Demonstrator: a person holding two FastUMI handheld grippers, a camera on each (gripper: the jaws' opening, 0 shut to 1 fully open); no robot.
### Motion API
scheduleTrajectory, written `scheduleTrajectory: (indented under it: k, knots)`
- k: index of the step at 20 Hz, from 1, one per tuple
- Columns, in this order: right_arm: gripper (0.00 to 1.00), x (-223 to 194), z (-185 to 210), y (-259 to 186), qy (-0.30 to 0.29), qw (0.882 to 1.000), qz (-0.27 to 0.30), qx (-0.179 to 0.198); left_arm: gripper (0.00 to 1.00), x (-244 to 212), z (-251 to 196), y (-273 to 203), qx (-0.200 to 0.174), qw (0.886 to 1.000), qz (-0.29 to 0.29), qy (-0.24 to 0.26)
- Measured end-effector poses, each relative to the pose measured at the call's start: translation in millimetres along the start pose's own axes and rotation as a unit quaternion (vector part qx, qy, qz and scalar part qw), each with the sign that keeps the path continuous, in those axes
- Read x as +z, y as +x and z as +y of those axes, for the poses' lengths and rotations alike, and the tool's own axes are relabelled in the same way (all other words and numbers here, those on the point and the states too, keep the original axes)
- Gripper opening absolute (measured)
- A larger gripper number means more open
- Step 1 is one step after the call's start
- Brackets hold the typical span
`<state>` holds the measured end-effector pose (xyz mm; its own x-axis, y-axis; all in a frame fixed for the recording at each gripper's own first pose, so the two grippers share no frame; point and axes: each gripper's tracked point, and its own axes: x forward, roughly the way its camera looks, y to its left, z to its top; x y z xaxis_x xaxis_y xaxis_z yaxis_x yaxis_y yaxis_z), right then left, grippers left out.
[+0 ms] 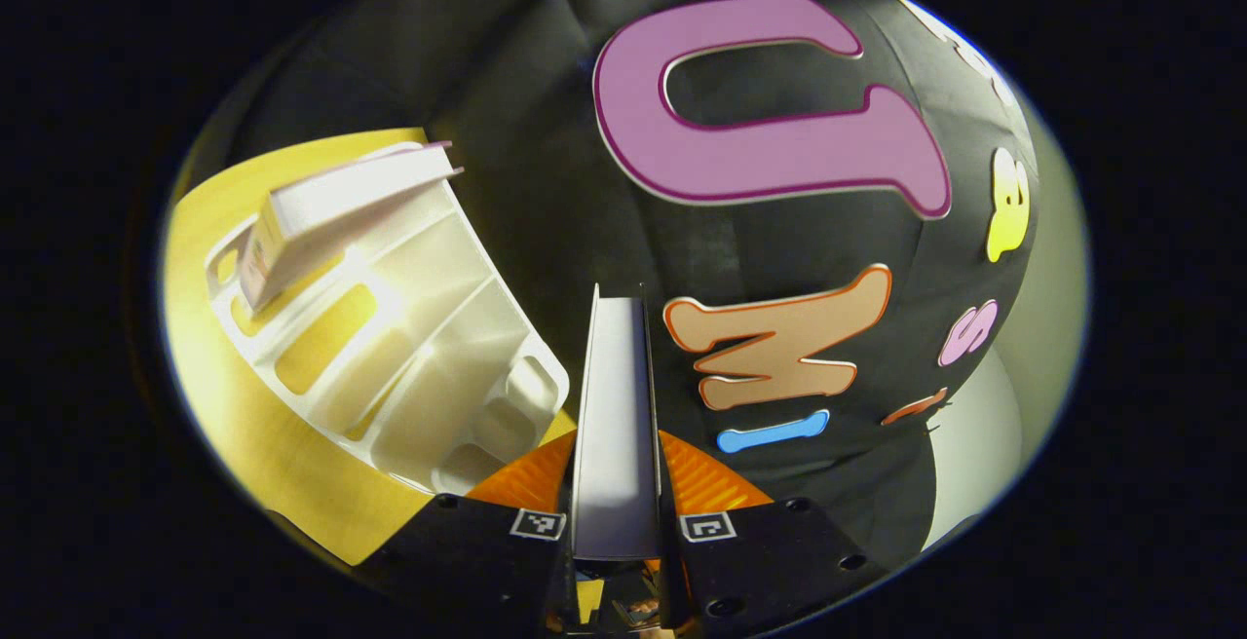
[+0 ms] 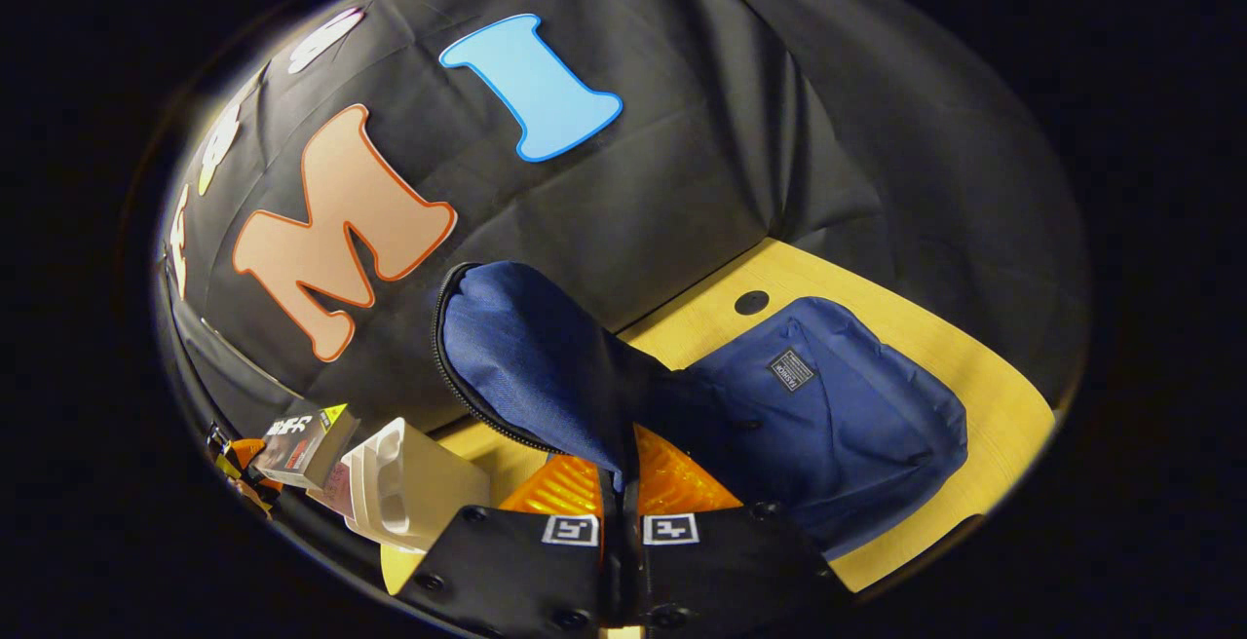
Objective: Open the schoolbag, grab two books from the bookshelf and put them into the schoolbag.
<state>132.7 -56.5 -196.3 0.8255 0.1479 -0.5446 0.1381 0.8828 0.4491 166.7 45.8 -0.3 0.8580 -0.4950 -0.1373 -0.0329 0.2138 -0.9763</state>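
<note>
You've got the left gripper clamped on a book clear of the bookshelf, right gripper pinching the schoolbag flap up off the table, so keep the mouth wide & slide the book in spine-first w/o snagging the zip.

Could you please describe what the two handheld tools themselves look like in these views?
In both views each tool has two black, angular plates side by side at the bottom, dotted with round screw holes. Each plate carries a small square black-and-white marker near its inner edge. The left tool and right tool look alike. No cables are visible.
</note>
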Motion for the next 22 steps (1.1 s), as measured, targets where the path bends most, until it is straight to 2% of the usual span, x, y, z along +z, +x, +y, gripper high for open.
scheduleTrajectory:
  k: [3,7,8,10,14,15,17,18,22]
  knots:
    - [0.01,1,1,0,0.0,1.0,0.0,0.004,0.28,-34,-2,29,0.01,1.0,0.029,0.001]
    - [0.05,1,1,0,0.005,1.0,0.0,0.007,0.28,-88,-3,64,0.034,0.997,0.069,0.018]
    - [0.01,1,1,0,0.006,1.0,0.0,0.009,0.28,-102,-2,71,0.039,0.996,0.08,0.025]
    - [0.01,0,2,-1,0.007,1.0,0.002,0.012,0.28,-127,1,89,0.044,0.994,0.098,0.028]
    - [0.05,3,2,-2,0.0,1.0,0.006,0.019,0.29,-171,14,120,0.061,0.99,0.12,0.032]
    - [0.01,4,3,-1,0.0,1.0,0.006,0.021,0.28,-181,18,125,0.066,0.99,0.125,0.029]
    - [0.01,4,3,-3,0.003,1.0,0.009,0.025,0.29,-201,23,138,0.071,0.988,0.135,0.021]
    - [0.05,3,4,-3,0.003,1.0,0.009,0.027,0.28,-211,27,144,0.072,0.988,0.139,0.018]
    - [0.02,2,4,-2,0.001,0.999,0.01,0.032,0.28,-249,39,168,0.085,0.985,0.151,0.018]
